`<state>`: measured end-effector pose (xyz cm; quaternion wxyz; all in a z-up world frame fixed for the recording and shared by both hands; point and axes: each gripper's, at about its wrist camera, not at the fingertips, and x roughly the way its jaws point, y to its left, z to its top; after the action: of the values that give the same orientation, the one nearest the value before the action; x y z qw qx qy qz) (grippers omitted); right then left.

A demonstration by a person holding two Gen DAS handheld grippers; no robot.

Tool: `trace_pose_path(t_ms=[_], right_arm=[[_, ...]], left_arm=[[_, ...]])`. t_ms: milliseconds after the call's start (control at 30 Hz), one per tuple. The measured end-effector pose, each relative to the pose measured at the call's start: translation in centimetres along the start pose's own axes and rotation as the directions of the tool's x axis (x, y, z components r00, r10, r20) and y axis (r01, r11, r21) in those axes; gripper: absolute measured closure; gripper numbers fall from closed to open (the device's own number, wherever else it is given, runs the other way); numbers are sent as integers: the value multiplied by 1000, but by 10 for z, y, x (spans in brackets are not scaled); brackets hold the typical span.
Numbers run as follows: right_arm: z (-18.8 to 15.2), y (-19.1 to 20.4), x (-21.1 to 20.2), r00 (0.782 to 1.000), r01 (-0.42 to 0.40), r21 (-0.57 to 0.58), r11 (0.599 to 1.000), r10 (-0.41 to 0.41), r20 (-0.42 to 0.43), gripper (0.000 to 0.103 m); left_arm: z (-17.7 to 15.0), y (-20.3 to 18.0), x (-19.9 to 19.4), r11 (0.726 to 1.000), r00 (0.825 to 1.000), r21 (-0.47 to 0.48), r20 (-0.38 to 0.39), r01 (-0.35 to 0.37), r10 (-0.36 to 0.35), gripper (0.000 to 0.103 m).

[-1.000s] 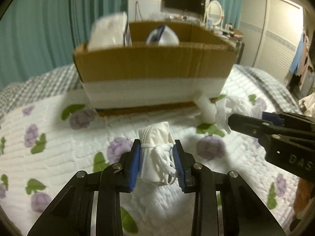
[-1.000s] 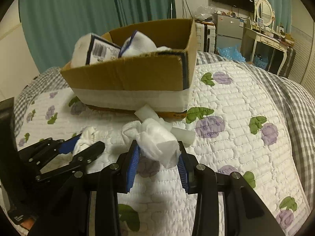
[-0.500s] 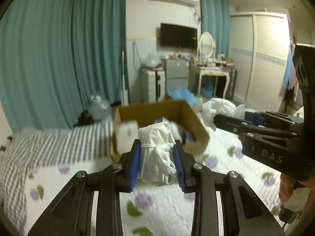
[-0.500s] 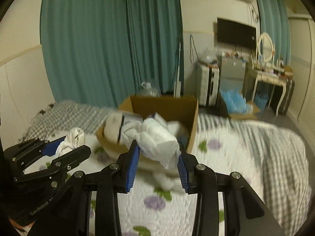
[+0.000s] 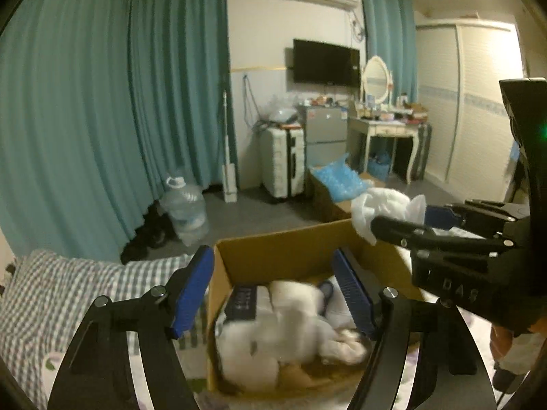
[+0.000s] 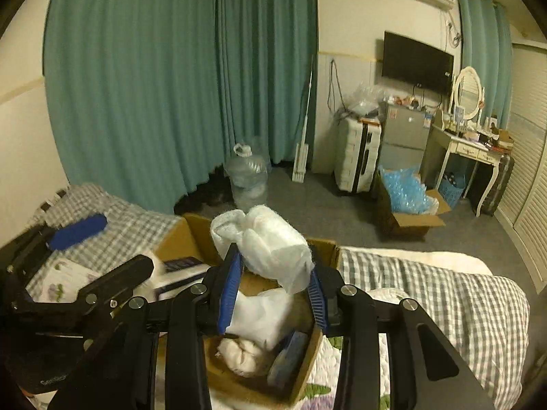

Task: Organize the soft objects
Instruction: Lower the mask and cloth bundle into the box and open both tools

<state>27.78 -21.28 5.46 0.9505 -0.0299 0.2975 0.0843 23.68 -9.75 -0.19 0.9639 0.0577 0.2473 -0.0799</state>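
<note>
An open cardboard box on the bed holds several white soft items and a dark-labelled pack. My left gripper hovers over the box with its jaws opening and nothing pressed between the blue pads. A blurred white cloth bundle lies just below it inside the box. My right gripper is shut on a crumpled white soft bundle above the box. The left wrist view shows that bundle in the right gripper at the right. The left gripper appears open in the right wrist view.
The bed carries a flowered quilt and a grey checked blanket. On the floor beyond stand a water jug, a white suitcase and a box of blue plastic. Teal curtains hang behind.
Both grippers rose from the quilt to above the box. The left gripper opened and let go of its white bundle, which dropped into the box. The right gripper kept its bundle.
</note>
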Motion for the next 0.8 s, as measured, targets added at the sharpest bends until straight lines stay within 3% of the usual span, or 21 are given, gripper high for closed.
trace_pose_path(t_ms=[67,133,233,467,700,800], right_arm=[[-4,-1,19,1000,-3,5,1000,4,-25,53],[-8,-5,33,999,21,17,1000,-20,-35,35],[-14,-17,45,999,23,53,998,-20,-48,18],[-14,-32,19,999,34,81,996,-33,-6,11],[2,-22,-72,993,70,42,997,-73,94,6],[12,-14,-123,986,83,25,996,-86,143,3]], left_arm=[[-3,-1,11,1000,1000,11,-14,-14,14,30],[-5,4,23,999,999,13,-30,-29,30,30],[-10,10,31,999,998,3,-50,-48,48,30],[-8,2,3,993,993,-7,-21,-116,116,30],[18,-14,-96,994,986,-5,127,-105,105,26],[32,-12,-149,986,958,-50,233,-161,168,22]])
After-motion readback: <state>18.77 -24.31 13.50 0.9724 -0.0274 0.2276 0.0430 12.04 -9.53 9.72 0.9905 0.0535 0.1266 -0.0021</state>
